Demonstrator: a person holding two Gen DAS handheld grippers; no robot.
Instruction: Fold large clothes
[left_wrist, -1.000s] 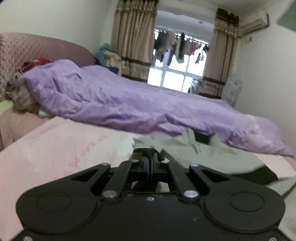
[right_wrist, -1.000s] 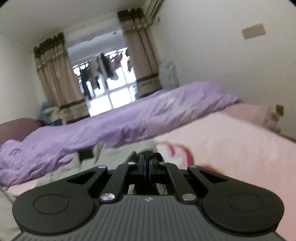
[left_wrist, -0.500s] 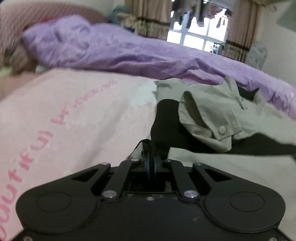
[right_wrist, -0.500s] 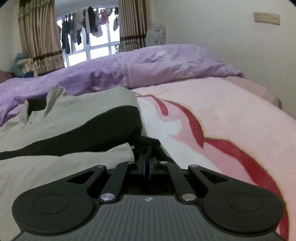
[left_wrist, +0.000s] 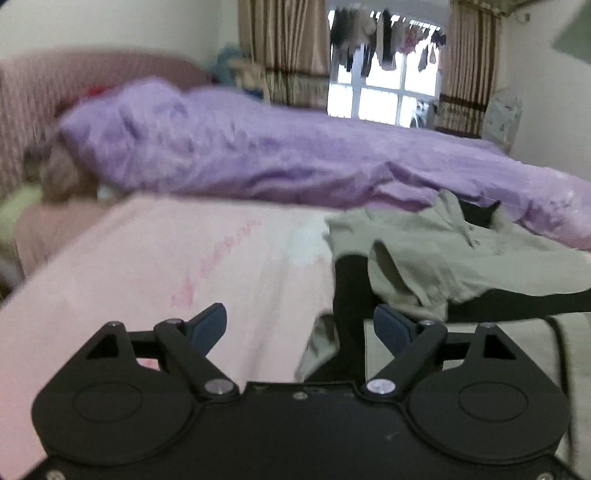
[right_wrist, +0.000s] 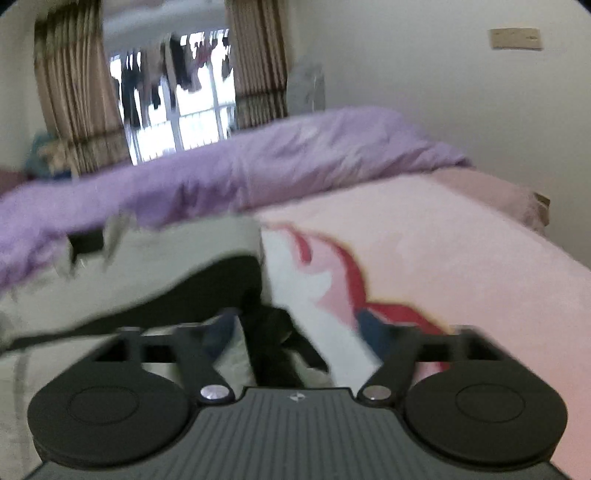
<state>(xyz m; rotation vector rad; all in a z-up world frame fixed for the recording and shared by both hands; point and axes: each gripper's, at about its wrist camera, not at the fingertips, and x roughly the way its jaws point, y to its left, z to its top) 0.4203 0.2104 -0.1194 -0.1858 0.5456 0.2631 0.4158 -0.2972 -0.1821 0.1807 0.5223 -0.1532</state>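
A grey-green and black shirt (left_wrist: 461, 266) lies folded over on the pink blanket (left_wrist: 221, 266). My left gripper (left_wrist: 299, 325) is open and empty, just above the shirt's left edge, with its blue pads (left_wrist: 210, 325) spread wide. In the right wrist view the shirt (right_wrist: 166, 266) lies left of centre on the pink blanket (right_wrist: 443, 251). My right gripper (right_wrist: 299, 332) is open and empty over the shirt's black right edge. This view is blurred.
A purple duvet (left_wrist: 295, 158) lies bunched along the far side of the bed, also in the right wrist view (right_wrist: 258, 166). A padded headboard (left_wrist: 37, 110) is at the left. A window with curtains (left_wrist: 384, 74) is behind.
Both grippers have opened and let go of the shirt edges they pinched. The shirt's lifted part now lies on the blanket. Both cameras have tilted up a little.
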